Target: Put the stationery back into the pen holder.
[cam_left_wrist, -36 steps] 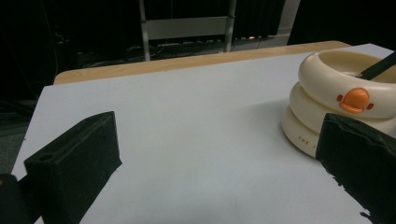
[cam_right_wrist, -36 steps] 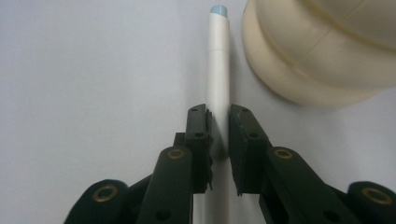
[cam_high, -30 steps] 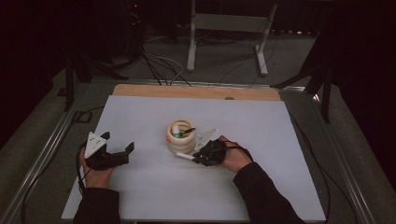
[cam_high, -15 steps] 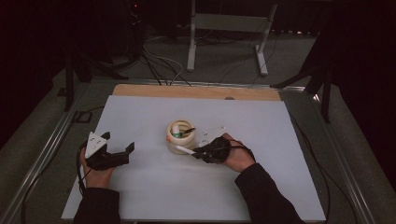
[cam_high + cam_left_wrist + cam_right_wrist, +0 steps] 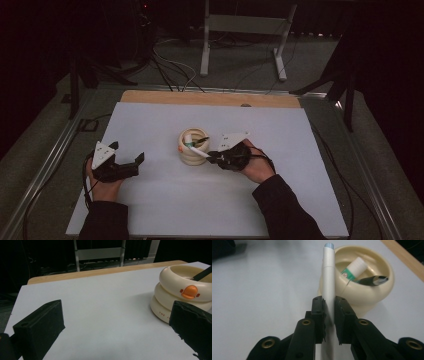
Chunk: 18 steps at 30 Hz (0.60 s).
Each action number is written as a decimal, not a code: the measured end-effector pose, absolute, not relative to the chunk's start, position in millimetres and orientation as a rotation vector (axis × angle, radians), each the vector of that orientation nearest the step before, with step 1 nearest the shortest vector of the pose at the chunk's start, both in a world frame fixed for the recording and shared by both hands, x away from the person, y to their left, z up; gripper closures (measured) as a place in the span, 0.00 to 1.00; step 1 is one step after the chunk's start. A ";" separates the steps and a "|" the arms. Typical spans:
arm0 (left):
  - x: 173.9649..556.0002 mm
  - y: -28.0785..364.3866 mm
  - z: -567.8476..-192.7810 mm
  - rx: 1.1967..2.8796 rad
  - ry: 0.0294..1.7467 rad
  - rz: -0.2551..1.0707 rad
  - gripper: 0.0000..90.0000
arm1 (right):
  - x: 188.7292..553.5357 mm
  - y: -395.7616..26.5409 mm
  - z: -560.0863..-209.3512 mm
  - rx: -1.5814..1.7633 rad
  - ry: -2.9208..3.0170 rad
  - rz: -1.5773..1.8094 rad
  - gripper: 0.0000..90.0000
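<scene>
The white pen (image 5: 329, 277) runs down between the right tool's (image 5: 329, 305) jaws, which clamp it; its lower end is cut off. It sits above the counter (image 5: 150, 200) beside the cream ringed cup (image 5: 192, 150), which holds a white-capped tube (image 5: 353, 268) and a dark pen (image 5: 372, 280). The left tool (image 5: 117, 322) stands open, empty.

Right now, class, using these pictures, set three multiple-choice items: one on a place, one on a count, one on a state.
1. Where does the cream holder stand?
A. mid-table, between the grippers
B. on the floor
C. at the far wooden edge

2. How many things lie inside the holder?
A. none
B. two
C. five

3. What is the right gripper doing?
A. standing open
B. gripping the white pen
C. gripping the holder

Key: 1 A, the high view shows it; 2 B, a white tube and a dark pen; 3 B, jaws pinch the barrel.
</scene>
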<state>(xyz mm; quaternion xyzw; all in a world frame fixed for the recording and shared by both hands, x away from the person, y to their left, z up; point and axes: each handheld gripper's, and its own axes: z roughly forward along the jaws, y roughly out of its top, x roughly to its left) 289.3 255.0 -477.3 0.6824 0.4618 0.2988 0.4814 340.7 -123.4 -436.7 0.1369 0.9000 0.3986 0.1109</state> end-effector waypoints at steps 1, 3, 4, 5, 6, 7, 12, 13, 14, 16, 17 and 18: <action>289.4 254.9 -477.4 1.664 1.126 0.728 0.00 | 341.0 -123.7 -436.0 0.406 2.636 1.177 0.88; 289.4 255.2 -477.4 1.664 1.126 0.729 0.00 | 341.3 -124.0 -434.6 0.419 2.625 1.181 0.88; 289.4 255.3 -477.3 1.664 1.126 0.729 0.00 | 341.5 -124.3 -433.9 0.425 2.620 1.185 0.88; 289.3 255.4 -477.3 1.663 1.127 0.729 0.00 | 341.8 -124.5 -433.3 0.433 2.611 1.195 0.88; 289.3 255.5 -477.3 1.663 1.127 0.729 0.00 | 342.2 -124.9 -432.6 0.433 2.607 1.201 0.88; 289.3 255.5 -477.3 1.663 1.127 0.729 0.00 | 342.4 -125.0 -432.0 0.440 2.602 1.204 0.88; 289.0 255.7 -477.0 1.659 1.128 0.729 0.00 | 343.2 -125.5 -429.7 0.465 2.577 1.215 0.88; 289.0 255.7 -477.0 1.659 1.128 0.729 0.00 | 343.3 -125.6 -429.2 0.469 2.571 1.220 0.88; 289.1 255.7 -477.1 1.659 1.128 0.729 0.00 | 343.2 -125.6 -428.6 0.474 2.562 1.225 0.88; 289.0 255.6 -477.1 1.660 1.128 0.729 0.00 | 343.3 -125.8 -427.9 0.474 2.555 1.227 0.88; 289.0 255.6 -477.0 1.661 1.127 0.729 0.00 | 343.3 -125.9 -426.6 0.482 2.541 1.235 0.88; 289.0 255.6 -477.0 1.661 1.127 0.730 0.00 | 343.1 -125.7 -425.9 0.489 2.534 1.240 0.88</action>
